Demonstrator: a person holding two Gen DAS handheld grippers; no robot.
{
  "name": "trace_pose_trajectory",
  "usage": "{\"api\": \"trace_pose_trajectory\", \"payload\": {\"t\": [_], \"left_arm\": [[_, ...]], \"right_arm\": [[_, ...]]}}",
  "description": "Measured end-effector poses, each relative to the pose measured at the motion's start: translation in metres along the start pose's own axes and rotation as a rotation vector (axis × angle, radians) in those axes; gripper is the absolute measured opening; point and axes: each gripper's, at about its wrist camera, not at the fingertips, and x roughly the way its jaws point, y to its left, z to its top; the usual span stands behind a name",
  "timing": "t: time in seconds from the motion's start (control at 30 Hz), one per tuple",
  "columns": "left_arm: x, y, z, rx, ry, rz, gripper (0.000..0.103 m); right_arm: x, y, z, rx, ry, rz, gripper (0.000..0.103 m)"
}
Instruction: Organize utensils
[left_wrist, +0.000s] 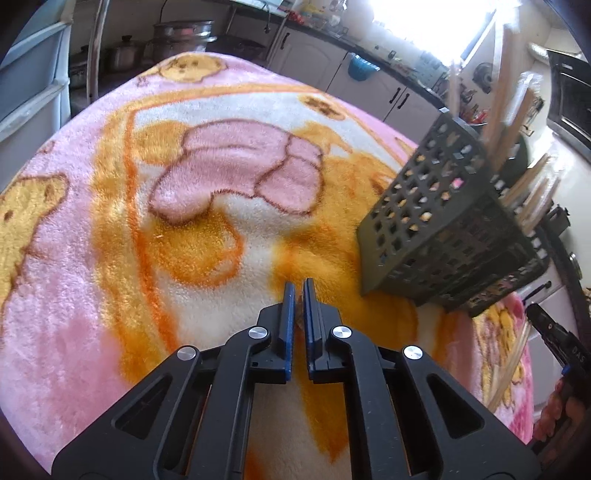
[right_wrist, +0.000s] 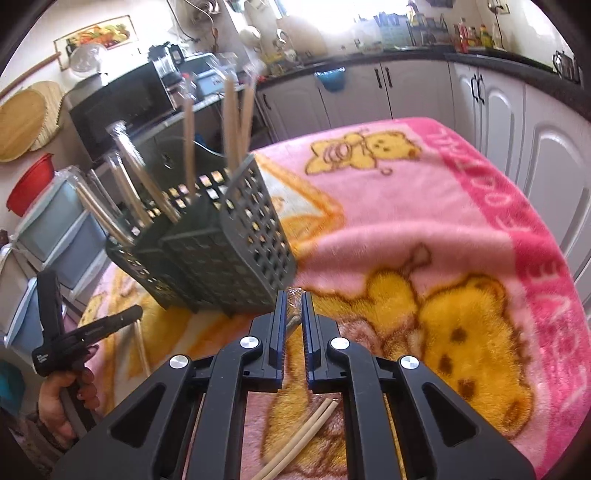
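A dark green perforated utensil basket (left_wrist: 436, 229) (right_wrist: 229, 251) stands on the pink and orange bear blanket (left_wrist: 110, 295), with several wrapped chopsticks (right_wrist: 232, 122) upright in it. My right gripper (right_wrist: 293, 295) sits just in front of the basket, shut on a plastic-wrapped pair of chopsticks (right_wrist: 310, 432) that runs back under it. My left gripper (left_wrist: 298, 286) is left of the basket, its pads nearly touching with a thin tan strip pinched between them. From the right wrist view a pale stick (right_wrist: 142, 347) hangs below the left gripper (right_wrist: 135, 312).
The blanket (right_wrist: 424, 221) covers the whole table. White kitchen cabinets (right_wrist: 498, 110) run behind it, a black microwave (right_wrist: 122, 103) and plastic drawers (right_wrist: 55, 229) stand beyond the basket, and metal pots (left_wrist: 184, 37) sit past the far edge. A hand (right_wrist: 59, 402) holds the left gripper.
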Motion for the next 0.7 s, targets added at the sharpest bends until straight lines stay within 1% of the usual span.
{"api": "trace_pose_trajectory", "payload": {"t": [0.17,0.23,0.33,0.5,0.7], "left_arm": [[-0.026,-0.007,0.001,0.017,-0.059,-0.036,0.002],[-0.042,-0.014,0.002,0.032,-0.100,-0.049,0.002],[-0.058,-0.021,0.006,0.046,-0.140,-0.073,0.002],[-0.086,-0.042,0.010,0.095,-0.200,-0.120,0.002],[-0.107,-0.065,0.012,0.148,-0.237,-0.169,0.002]], "right_arm": [[-0.016,0.010,0.004,-0.029,-0.046,0.006,0.007],[-0.021,0.014,0.005,-0.041,-0.062,0.007,0.007],[-0.032,0.023,0.007,-0.062,-0.093,0.012,0.007],[-0.049,0.036,0.010,-0.091,-0.130,0.039,0.007],[-0.068,0.052,0.012,-0.141,-0.173,0.050,0.006]]}}
